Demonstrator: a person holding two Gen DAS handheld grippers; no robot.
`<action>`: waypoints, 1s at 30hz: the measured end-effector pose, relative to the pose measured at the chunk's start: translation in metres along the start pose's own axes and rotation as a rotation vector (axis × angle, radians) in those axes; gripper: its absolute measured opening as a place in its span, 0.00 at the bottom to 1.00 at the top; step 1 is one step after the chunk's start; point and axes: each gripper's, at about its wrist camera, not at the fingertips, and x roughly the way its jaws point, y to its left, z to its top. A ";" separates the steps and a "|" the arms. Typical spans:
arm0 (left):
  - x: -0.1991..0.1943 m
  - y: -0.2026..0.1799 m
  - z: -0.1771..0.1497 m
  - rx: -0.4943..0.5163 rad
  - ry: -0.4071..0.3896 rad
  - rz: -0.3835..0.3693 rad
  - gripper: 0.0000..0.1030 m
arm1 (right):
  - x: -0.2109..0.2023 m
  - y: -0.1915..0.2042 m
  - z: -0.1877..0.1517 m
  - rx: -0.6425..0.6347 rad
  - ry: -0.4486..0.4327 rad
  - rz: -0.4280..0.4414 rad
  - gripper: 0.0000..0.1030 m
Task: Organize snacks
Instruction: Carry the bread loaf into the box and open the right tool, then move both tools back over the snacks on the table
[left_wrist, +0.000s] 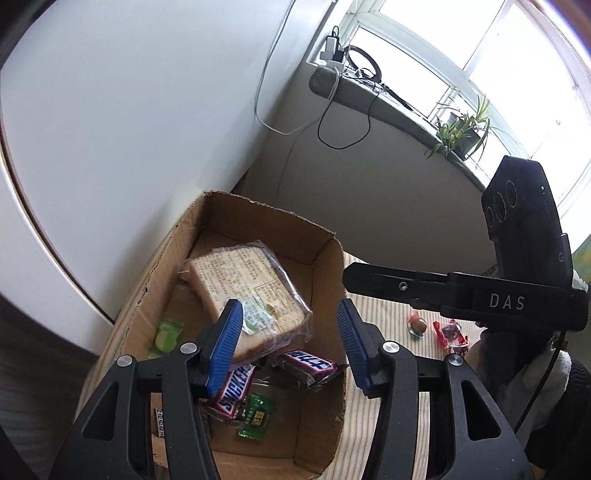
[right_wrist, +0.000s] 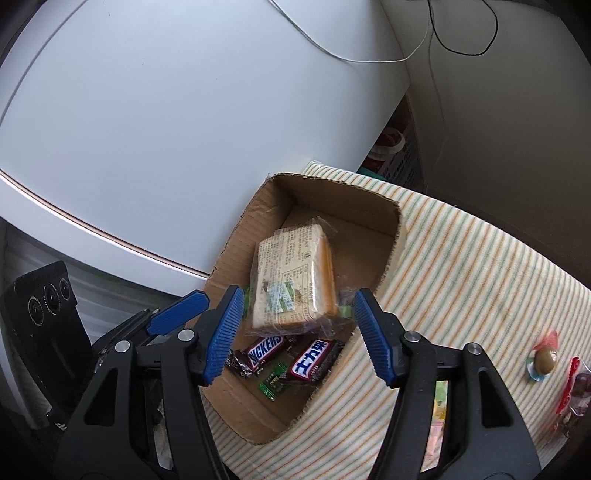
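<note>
Cardboard box (right_wrist: 397, 229) stands on the striped cloth (right_wrist: 461, 266). Inside it: a wrapped sandwich (right_wrist: 295, 277) at centre, two Snickers bars (right_wrist: 291, 360) and a green sachet (right_wrist: 272, 382) toward its near end. Left gripper (left_wrist: 290, 343) and right gripper (right_wrist: 297, 334) both hover above the box, jaws wide, holding nothing. Two wrapped candies (right_wrist: 545, 360) lie on the cloth right of the box.

My left gripper's finger (left_wrist: 225, 343) hides part of one Snickers bar (left_wrist: 232, 393), and the red-wrapped candy (right_wrist: 574, 387) runs off the right edge.
</note>
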 end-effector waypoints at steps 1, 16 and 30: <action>-0.001 -0.003 0.000 0.007 -0.004 -0.003 0.49 | -0.008 -0.004 -0.003 0.005 -0.019 -0.008 0.64; 0.003 -0.078 -0.025 0.123 0.031 -0.143 0.49 | -0.132 -0.092 -0.079 0.067 -0.235 -0.283 0.89; 0.046 -0.134 -0.086 0.217 0.183 -0.147 0.49 | -0.158 -0.160 -0.156 0.139 -0.180 -0.521 0.88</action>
